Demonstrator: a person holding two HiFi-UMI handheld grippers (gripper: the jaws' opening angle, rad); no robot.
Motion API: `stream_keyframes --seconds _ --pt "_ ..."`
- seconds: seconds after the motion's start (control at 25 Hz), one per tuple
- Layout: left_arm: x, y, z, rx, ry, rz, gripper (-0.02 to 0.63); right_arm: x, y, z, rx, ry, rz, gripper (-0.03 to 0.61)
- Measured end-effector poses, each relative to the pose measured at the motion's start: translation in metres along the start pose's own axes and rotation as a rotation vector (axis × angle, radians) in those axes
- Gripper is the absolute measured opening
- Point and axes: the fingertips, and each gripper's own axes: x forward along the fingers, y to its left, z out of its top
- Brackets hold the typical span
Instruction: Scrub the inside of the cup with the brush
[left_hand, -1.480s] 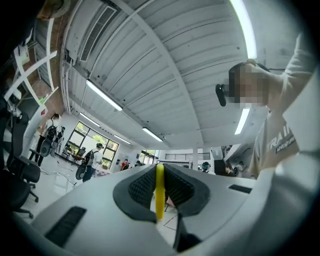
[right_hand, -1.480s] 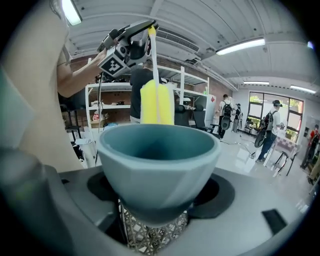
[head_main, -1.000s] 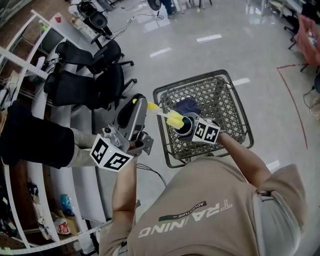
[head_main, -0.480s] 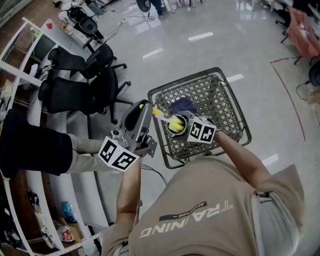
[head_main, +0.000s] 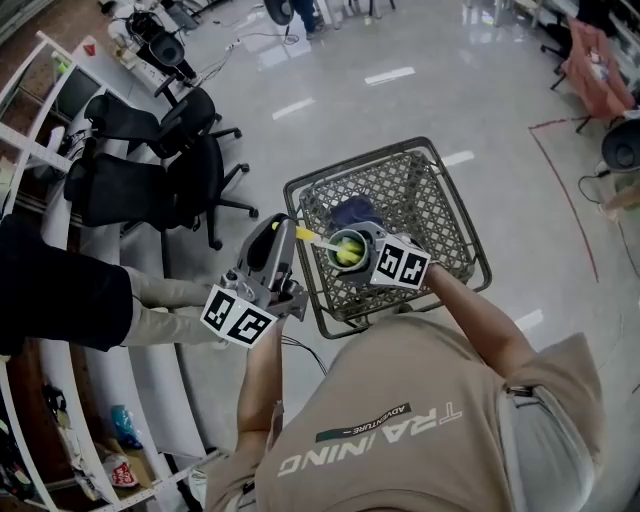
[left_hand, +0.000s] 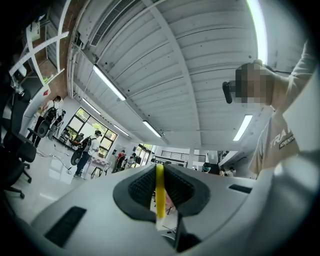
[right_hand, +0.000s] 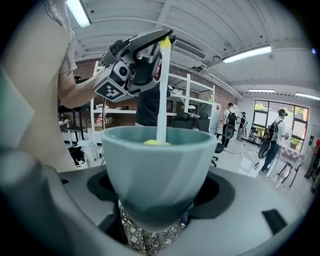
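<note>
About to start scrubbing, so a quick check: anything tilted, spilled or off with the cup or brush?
Nothing stands out. The cup sits upright in the right gripper over the basket. The brush reaches down into it, its handle clamped by the left gripper. No spill shows.

Glossy grey floor (head_main: 450, 95), black office chairs (head_main: 135, 190) (left); white shelving (head_main: 105, 375)

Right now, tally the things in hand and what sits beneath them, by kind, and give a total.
cup: 1
brush: 1
grippers: 2, left gripper and right gripper
wire basket: 1
Total: 5
</note>
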Motion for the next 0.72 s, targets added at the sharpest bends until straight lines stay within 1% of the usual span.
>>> stream_keyframes --seconds 0.28,0.52,0.72 --pt "-0.006 0.003 0.0 0.035 0.025 0.045 0.054 0.0 0.004 -0.004 0.014 -0.011 0.013 0.396" --pt "-0.004 -0.002 0.005 0.074 0.049 0.04 0.054 0.005 0.006 -0.007 0.029 -0.014 0.025 0.396" --pt "-0.002 -0.006 0.018 0.107 0.05 0.015 0.054 0.012 0.009 -0.012 0.036 -0.005 0.038 0.396"
